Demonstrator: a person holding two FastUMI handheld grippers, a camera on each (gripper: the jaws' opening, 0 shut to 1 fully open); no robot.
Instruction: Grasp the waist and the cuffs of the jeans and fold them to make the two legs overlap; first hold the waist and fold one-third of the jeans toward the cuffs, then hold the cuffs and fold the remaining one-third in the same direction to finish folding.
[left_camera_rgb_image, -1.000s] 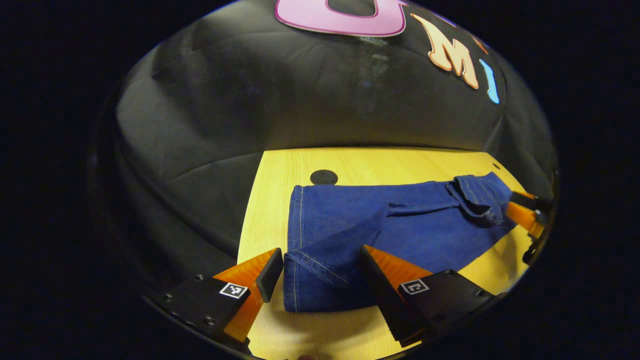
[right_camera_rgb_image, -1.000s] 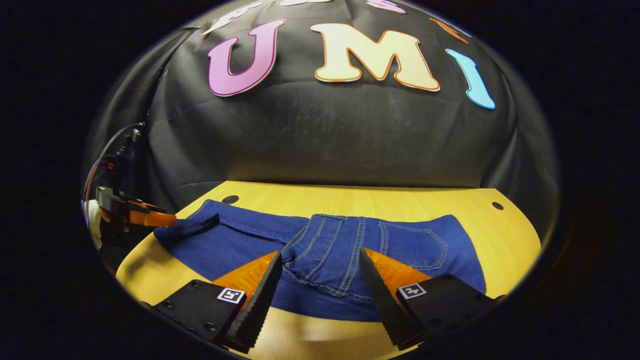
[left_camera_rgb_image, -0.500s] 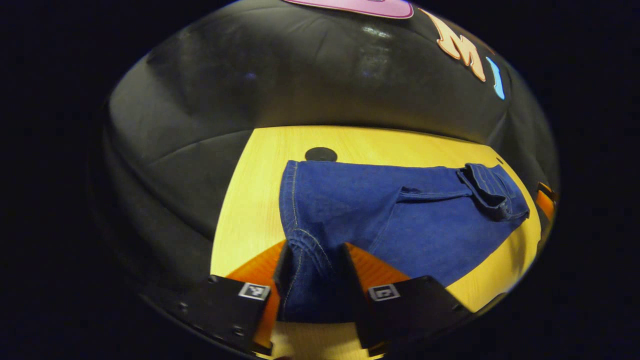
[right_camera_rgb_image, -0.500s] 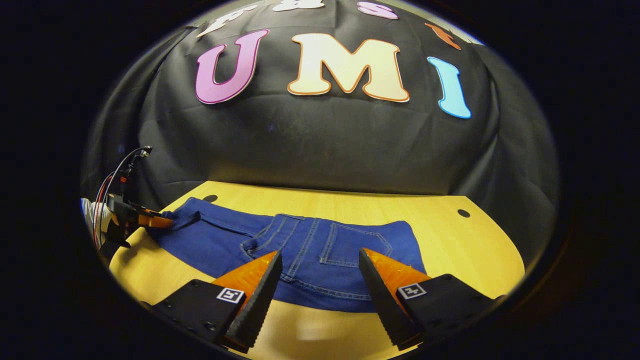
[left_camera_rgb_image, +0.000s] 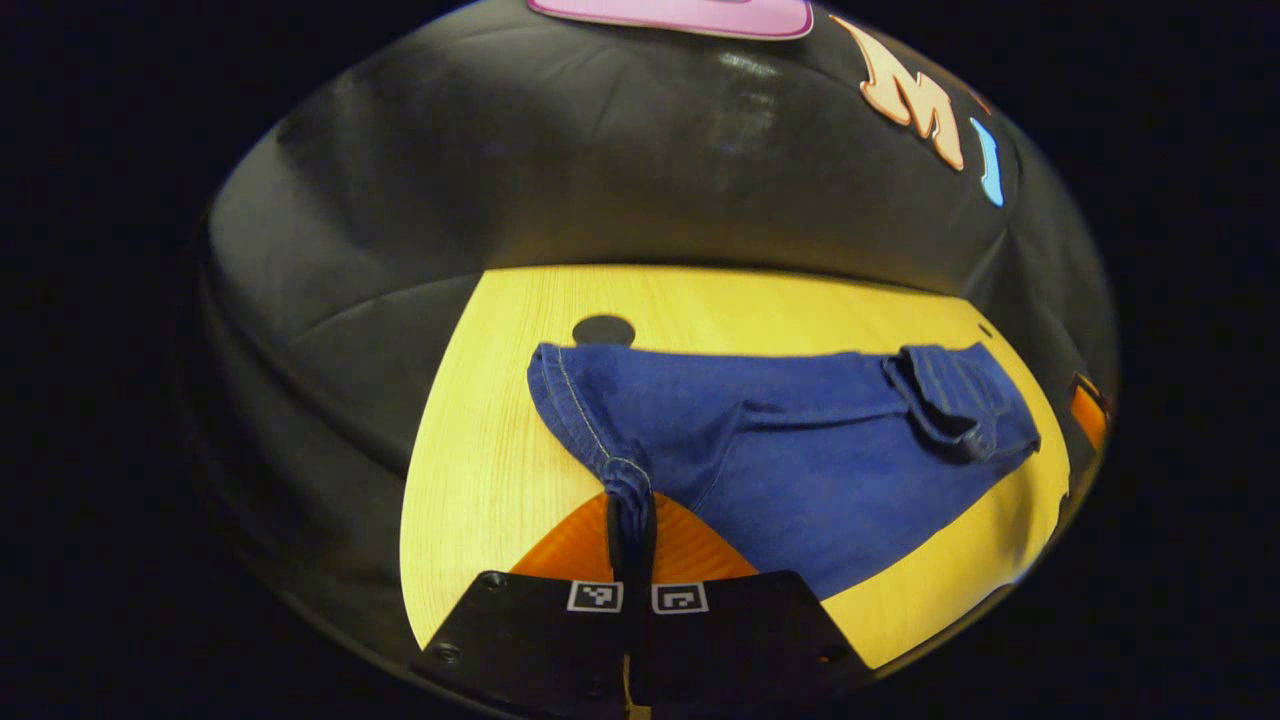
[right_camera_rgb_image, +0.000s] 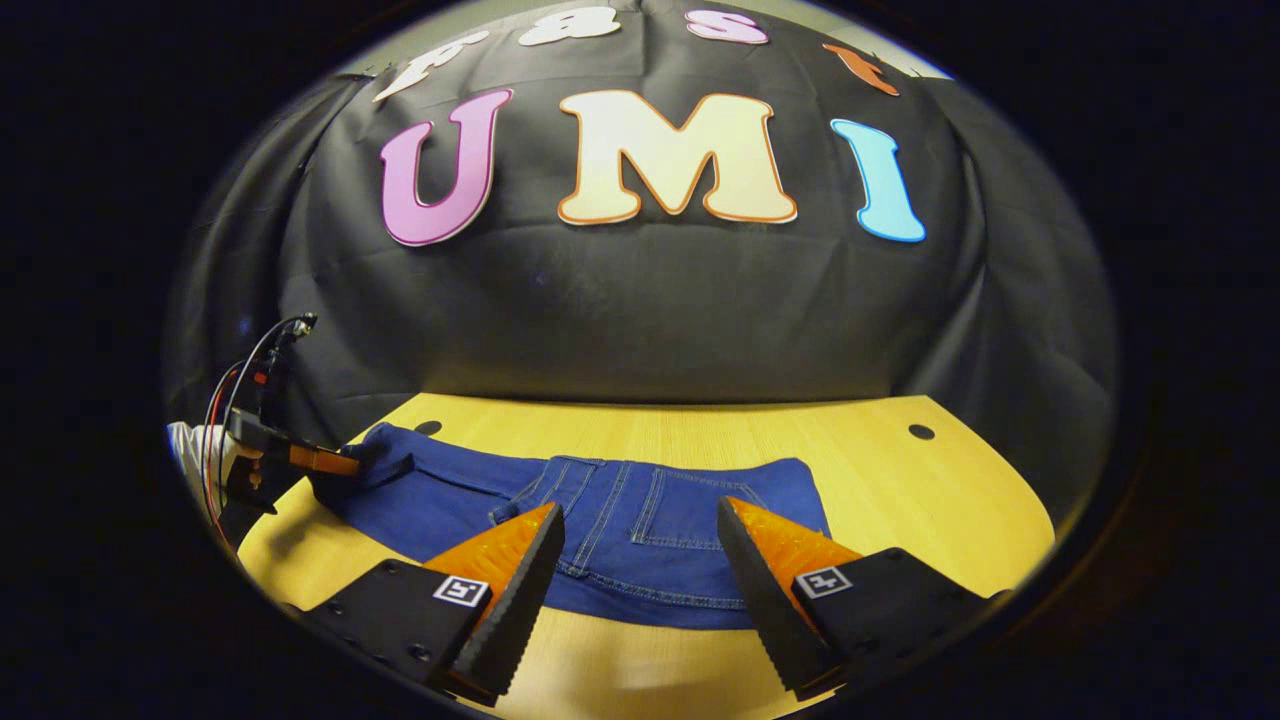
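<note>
Blue jeans (left_camera_rgb_image: 800, 450) lie lengthwise on the yellow table (left_camera_rgb_image: 480, 470). Their waist part (left_camera_rgb_image: 955, 400) is folded over the legs at the far right. My left gripper (left_camera_rgb_image: 630, 508) is shut on the near cuff (left_camera_rgb_image: 625, 475), which is bunched and raised between its fingers. In the right gripper view the folded waist part with a back pocket (right_camera_rgb_image: 690, 500) lies just beyond my right gripper (right_camera_rgb_image: 640, 520). That gripper is open, held slightly back from the denim's near edge, with nothing between its fingers. The left gripper (right_camera_rgb_image: 320, 460) shows at the far left, at the cuff end.
Round dark holes sit in the tabletop near the back corners (left_camera_rgb_image: 603, 330) (right_camera_rgb_image: 921, 432). The black cloth wall rises right behind the table. Bare wood lies to the right of the jeans (right_camera_rgb_image: 930, 500). Cables (right_camera_rgb_image: 250, 370) hang above the left gripper.
My left gripper went from open around the cuff to shut on it, bunching the cloth. My right gripper, still open, drew back from over the waist.
</note>
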